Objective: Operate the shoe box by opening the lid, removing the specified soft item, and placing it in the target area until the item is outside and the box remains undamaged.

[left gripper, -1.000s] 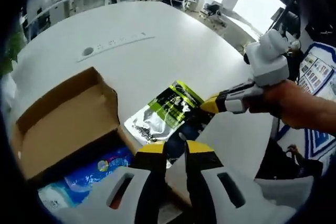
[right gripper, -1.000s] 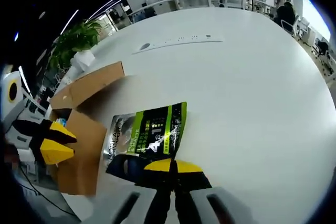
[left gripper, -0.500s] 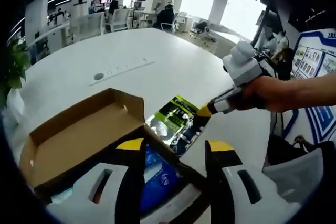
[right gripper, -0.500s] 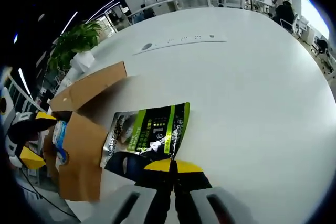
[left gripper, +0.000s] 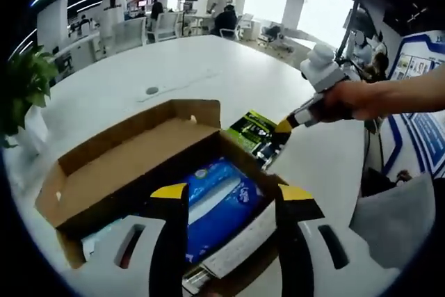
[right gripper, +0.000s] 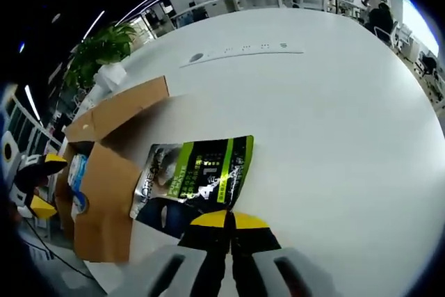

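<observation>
The left gripper (left gripper: 228, 194) has swung over the shoe box (left gripper: 132, 165), fingers spread empty; right gripper (right gripper: 224, 220) pinches the green pouch (right gripper: 197, 175).

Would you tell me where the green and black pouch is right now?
The pouch lies flat on the white table, just outside the open cardboard box, with the right gripper shut on its near edge.

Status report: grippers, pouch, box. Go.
Left gripper open over open cardboard shoe box, blue packet inside. Right gripper shut on green-and-silver soft pouch, lying on white table beside box.
</observation>
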A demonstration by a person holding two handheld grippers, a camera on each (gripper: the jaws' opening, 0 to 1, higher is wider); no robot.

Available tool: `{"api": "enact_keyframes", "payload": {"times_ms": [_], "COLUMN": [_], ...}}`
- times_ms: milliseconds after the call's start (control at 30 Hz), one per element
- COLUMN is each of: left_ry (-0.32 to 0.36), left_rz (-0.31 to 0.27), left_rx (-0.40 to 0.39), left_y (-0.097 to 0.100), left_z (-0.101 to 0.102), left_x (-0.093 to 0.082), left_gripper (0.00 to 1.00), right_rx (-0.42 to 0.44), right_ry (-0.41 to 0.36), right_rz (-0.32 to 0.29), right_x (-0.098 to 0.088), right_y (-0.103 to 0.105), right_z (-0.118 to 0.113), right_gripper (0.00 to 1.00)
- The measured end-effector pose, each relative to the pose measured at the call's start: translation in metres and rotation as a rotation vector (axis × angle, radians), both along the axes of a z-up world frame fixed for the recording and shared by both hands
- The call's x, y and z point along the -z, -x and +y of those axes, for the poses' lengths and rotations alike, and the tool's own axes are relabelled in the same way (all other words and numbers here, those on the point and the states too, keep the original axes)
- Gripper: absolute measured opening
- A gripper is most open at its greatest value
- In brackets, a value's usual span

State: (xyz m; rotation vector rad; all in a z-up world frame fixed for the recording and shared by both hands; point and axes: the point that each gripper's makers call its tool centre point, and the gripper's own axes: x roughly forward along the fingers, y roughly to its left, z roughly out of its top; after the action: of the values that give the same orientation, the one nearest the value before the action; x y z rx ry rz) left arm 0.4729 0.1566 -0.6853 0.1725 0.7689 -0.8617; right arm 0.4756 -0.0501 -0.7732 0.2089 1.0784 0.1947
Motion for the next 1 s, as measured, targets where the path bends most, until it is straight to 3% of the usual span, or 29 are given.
{"api": "enact_keyframes", "payload": {"times_ms": [467, 1000], "left_ry": [-0.004, 0.016], "left_rz": [0.009, -0.012], "left_rx": [-0.021, -0.043], "left_y": [0.008, 0.007], "left_z": [0.016, 0.035], "left_x": [-0.001, -0.014], "left_gripper": [0.49, 0.50], "right_rx": [-0.005, -0.015], "right_ry": [0.027, 0.019], "right_rz": [-0.001, -0.059], "right_x": [-0.002, -0.022], "right_y": [0.001, 0.007], "right_z": [-0.008, -0.004], "right_gripper": [0.01, 0.03]}}
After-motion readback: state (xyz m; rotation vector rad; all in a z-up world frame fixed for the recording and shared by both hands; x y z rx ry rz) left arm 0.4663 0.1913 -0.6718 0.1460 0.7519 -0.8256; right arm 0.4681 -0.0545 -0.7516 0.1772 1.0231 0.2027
